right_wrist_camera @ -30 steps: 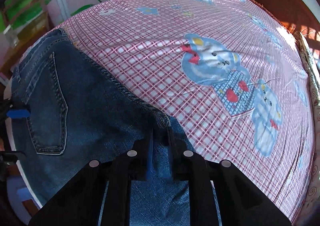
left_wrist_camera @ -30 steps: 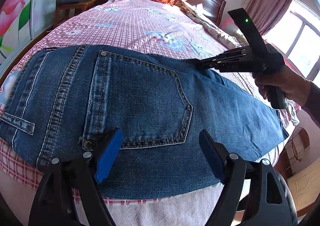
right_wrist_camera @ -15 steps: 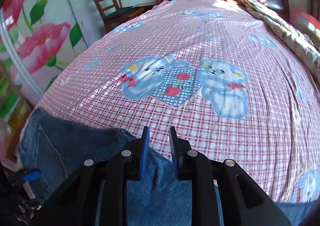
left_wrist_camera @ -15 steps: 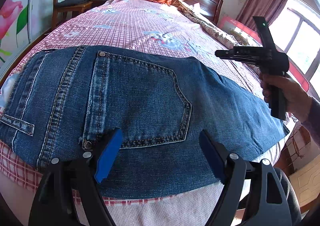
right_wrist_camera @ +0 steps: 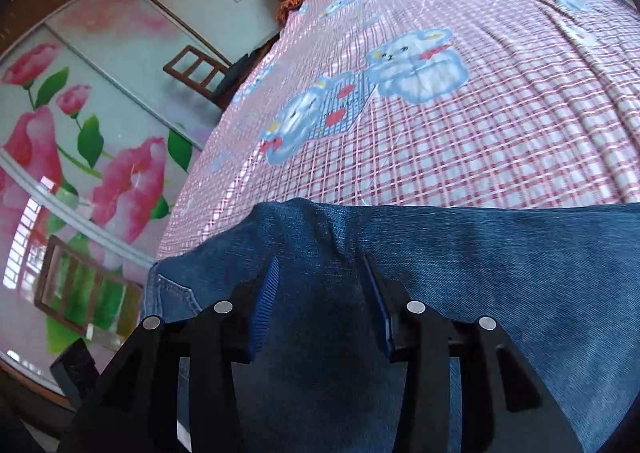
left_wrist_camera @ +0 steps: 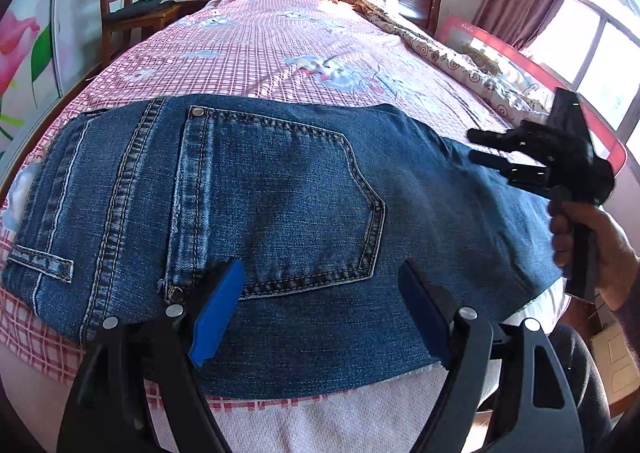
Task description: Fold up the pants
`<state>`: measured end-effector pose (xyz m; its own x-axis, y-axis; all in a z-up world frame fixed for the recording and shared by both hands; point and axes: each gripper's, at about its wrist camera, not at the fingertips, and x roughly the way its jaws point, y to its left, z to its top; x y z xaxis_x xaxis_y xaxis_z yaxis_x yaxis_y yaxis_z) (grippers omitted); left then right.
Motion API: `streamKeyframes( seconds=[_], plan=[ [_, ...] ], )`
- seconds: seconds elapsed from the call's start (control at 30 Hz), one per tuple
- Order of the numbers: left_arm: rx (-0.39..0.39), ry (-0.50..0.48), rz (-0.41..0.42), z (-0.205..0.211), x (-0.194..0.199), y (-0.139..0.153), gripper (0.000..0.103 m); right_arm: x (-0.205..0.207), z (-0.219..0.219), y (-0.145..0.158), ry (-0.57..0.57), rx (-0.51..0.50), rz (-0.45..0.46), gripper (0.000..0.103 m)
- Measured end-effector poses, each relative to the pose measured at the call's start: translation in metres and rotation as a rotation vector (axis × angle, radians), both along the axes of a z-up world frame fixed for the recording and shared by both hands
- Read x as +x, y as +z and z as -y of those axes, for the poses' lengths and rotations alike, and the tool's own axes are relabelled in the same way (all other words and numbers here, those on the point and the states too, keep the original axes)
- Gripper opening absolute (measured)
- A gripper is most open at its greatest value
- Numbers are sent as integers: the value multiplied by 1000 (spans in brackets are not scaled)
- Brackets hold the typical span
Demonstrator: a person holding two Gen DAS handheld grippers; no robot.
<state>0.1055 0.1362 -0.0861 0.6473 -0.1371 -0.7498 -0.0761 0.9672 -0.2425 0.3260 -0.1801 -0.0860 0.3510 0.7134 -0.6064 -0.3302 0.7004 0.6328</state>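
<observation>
Left tool (left_wrist_camera: 320,305) hangs spread wide over blue jeans (left_wrist_camera: 260,205) lying flat (back pocket up) across the near edge of a pink checked bed (left_wrist_camera: 280,33); its fingers are cut off at 6 o'clock. Right tool (right_wrist_camera: 320,293), released, hovers above the denim with nothing between its pads. At 3 o'clock the jeans run out of frame, hiding the legs.
</observation>
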Motion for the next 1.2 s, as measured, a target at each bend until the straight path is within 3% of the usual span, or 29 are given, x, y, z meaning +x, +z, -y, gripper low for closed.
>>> streamKeyframes(
  seconds=[0.1,0.17,0.23,0.3,0.37,0.5,0.6,0.77,0.83,0.93,1.03,1.13,1.2],
  plan=[
    [20,13,-18,11,4,8,79,-24,53,11,-46,89,51,45],
    [9,-9,13,22,3,18,79,-33,96,12,-162,-12,54,46],
    [53,-68,43,40,2,31,80,-41,150,19,-288,-63,100,47],
    [121,-126,72,57,4,41,85,-37,195,27,-406,-275,138,49],
    [145,-150,82,65,14,46,85,-25,231,30,-433,-449,141,49],
    [82,-116,83,62,58,52,86,-6,292,25,-471,-477,94,49],
    [5,-126,77,71,97,53,86,7,304,13,-445,-520,78,49],
    [0,-202,83,104,143,51,86,20,303,-2,-368,-568,70,48],
    [10,-223,65,114,158,46,86,25,298,-6,-346,-583,69,29],
    [41,-203,6,116,176,30,86,24,292,-7,-337,-638,93,22],
    [64,-157,-36,106,188,9,84,16,277,9,-321,-727,200,20],
    [97,-136,-21,106,191,7,84,13,277,33,-373,-668,283,20],
    [96,-110,-20,102,194,5,84,28,284,20,-374,-644,204,20]
  ],
)
